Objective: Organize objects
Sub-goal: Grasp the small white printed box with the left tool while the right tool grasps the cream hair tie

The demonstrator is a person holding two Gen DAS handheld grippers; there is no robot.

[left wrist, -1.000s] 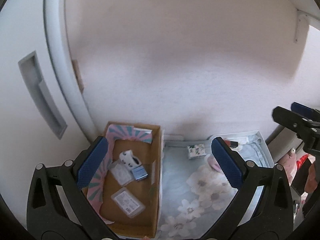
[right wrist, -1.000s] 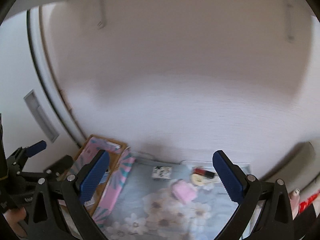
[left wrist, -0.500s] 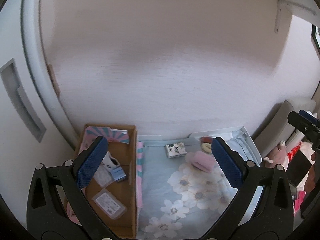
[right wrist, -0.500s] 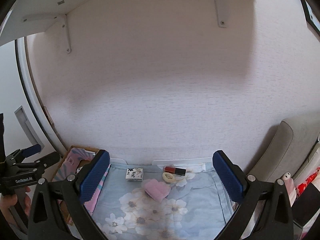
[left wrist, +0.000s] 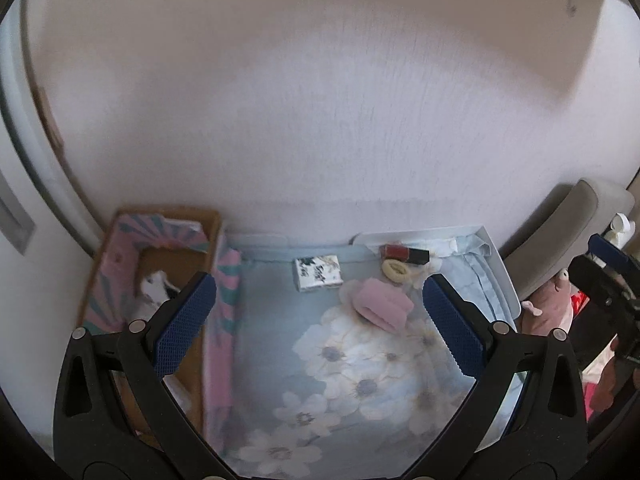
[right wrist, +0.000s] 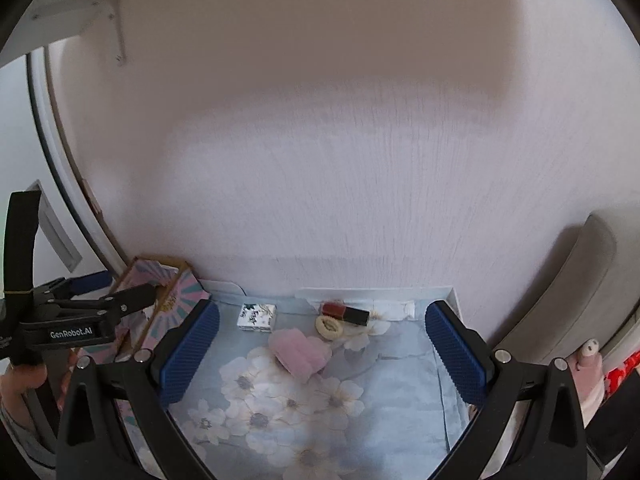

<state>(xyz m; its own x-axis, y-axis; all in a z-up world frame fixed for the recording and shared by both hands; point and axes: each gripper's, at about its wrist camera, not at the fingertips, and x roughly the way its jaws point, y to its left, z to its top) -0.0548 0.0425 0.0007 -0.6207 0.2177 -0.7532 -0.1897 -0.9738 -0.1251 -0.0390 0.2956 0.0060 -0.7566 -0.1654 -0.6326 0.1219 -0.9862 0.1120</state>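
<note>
On a blue floral cloth [left wrist: 360,380] lie a pink heart-shaped puff [left wrist: 382,306], a small white patterned box [left wrist: 318,272], a cream ring-shaped item [left wrist: 395,271] and a red-and-black lipstick [left wrist: 404,254]. They also show in the right wrist view: the puff [right wrist: 300,352], the box [right wrist: 257,317], the ring-shaped item [right wrist: 329,326] and the lipstick [right wrist: 346,313]. A cardboard box [left wrist: 156,292] with a pink patterned lining stands at the left and holds small items. My left gripper [left wrist: 318,326] is open and empty above the cloth. My right gripper [right wrist: 322,354] is open and empty, with the puff between its fingers in view.
A pale wall [left wrist: 320,120] stands right behind the objects. A white door frame [left wrist: 24,152] is at the left. A grey cushioned chair back [right wrist: 560,300] is at the right. The cloth covers a white tray whose rim [right wrist: 400,291] shows at the back.
Both grippers have moved right and closer to the cloth. The left wrist view has swung from the cardboard box to the loose items. Both grippers stay open.
</note>
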